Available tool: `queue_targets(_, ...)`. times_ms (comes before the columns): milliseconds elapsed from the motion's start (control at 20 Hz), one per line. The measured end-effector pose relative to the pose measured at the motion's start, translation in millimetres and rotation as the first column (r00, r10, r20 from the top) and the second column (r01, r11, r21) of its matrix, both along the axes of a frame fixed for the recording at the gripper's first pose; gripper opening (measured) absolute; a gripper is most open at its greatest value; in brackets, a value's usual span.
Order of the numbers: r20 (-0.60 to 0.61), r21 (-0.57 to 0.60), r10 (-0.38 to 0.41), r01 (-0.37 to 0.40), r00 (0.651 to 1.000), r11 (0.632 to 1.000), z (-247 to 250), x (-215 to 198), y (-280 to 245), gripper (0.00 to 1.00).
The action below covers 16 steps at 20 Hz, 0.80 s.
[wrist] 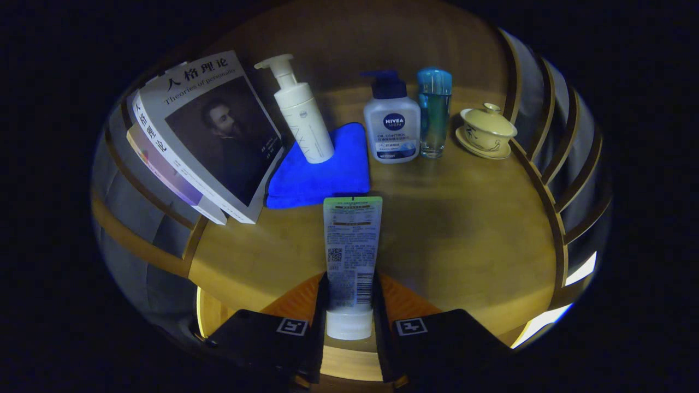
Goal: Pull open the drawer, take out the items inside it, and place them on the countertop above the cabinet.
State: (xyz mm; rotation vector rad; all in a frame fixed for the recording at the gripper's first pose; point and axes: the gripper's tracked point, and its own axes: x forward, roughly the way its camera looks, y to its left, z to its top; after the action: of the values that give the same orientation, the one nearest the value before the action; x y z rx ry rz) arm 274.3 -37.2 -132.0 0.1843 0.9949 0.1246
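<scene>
Gripper (350,305) pinching tube (351,256) near its cap, both fingers pressed on it. Beyond tube on countertop (464,229): blue cloth (322,174), pump bottles, books (202,136).

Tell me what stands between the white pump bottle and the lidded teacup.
In the gripper view, the pump bottle and teacup have two bottles between them: a dark-capped one, then a blue one.

The gripper (349,305) clamps both fingers on a green-and-white tube (351,256) over the wooden countertop (464,229); beyond lie a blue cloth (322,174), white pump bottle (302,112), stacked books (202,136), face-wash bottle (392,123), blue-capped bottle (434,112), lidded teacup (486,130).
</scene>
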Motion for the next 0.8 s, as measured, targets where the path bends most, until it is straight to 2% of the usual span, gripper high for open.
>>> queue_targets(50,0.02,0.005,-0.003,0.003,1.0,1.0,-2,2,2,0.49)
queue_targets(250,0.143,0.053,-0.051,0.044,0.988,0.998,29,5,1,1.0)
queue_targets(400,0.323,0.001,-0.066,0.069,0.944,0.998,63,-7,-7,0.98)
queue_targets(550,0.549,-0.021,-0.041,0.063,0.835,0.998,98,-31,-2,0.98)
queue_targets(650,0.625,-0.004,-0.05,0.068,0.779,0.998,113,-60,4,0.98)
queue_targets(800,0.675,0.014,-0.069,0.081,0.735,0.997,117,-94,8,0.98)
